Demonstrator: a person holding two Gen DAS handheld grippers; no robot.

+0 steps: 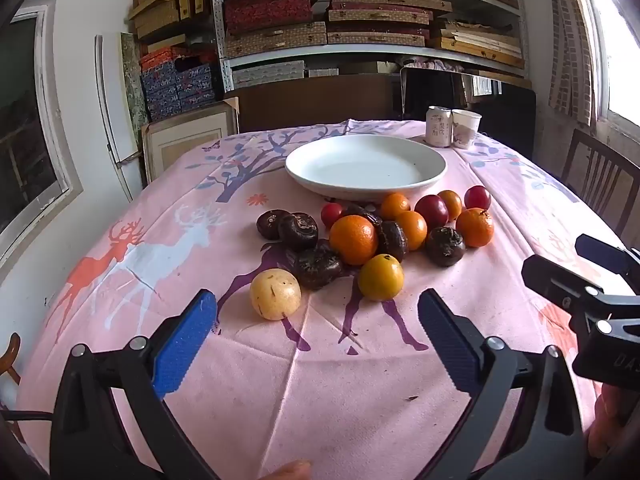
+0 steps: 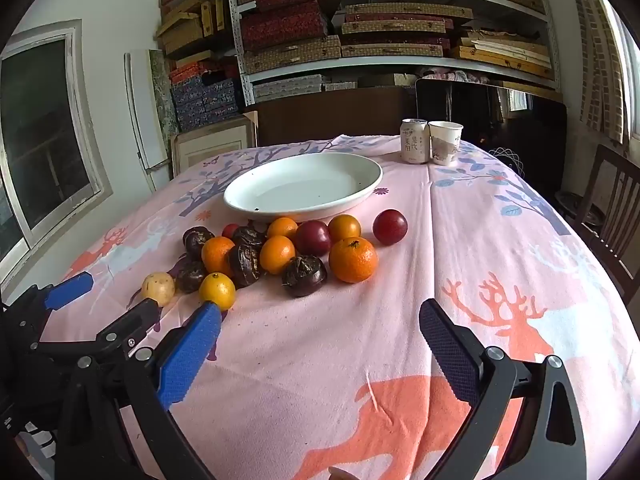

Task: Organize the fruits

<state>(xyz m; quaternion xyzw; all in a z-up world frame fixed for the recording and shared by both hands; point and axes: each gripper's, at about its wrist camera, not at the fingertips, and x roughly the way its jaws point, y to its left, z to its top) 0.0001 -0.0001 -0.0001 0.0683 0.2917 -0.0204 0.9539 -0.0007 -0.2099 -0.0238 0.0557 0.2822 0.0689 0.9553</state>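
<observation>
A pile of fruit lies on the pink tablecloth in front of an empty white plate (image 1: 366, 166) (image 2: 304, 186): oranges (image 1: 354, 239) (image 2: 353, 260), red plums (image 1: 432, 211) (image 2: 390, 227), dark brown wrinkled fruits (image 1: 316, 266) (image 2: 304, 275), a yellow-orange fruit (image 1: 380, 277) (image 2: 217, 291) and a pale yellow fruit (image 1: 275, 294) (image 2: 159, 288). My left gripper (image 1: 318, 312) is open and empty, just short of the pale fruit. My right gripper (image 2: 320, 326) is open and empty, on the near side of the pile and to its right.
A drink can (image 1: 439, 126) (image 2: 414, 141) and a paper cup (image 1: 465, 128) (image 2: 445, 142) stand at the table's far edge. A wooden chair (image 2: 614, 216) stands to the right. Shelves of boxes (image 1: 340, 20) fill the back wall. The right gripper shows at the right of the left wrist view (image 1: 580, 276).
</observation>
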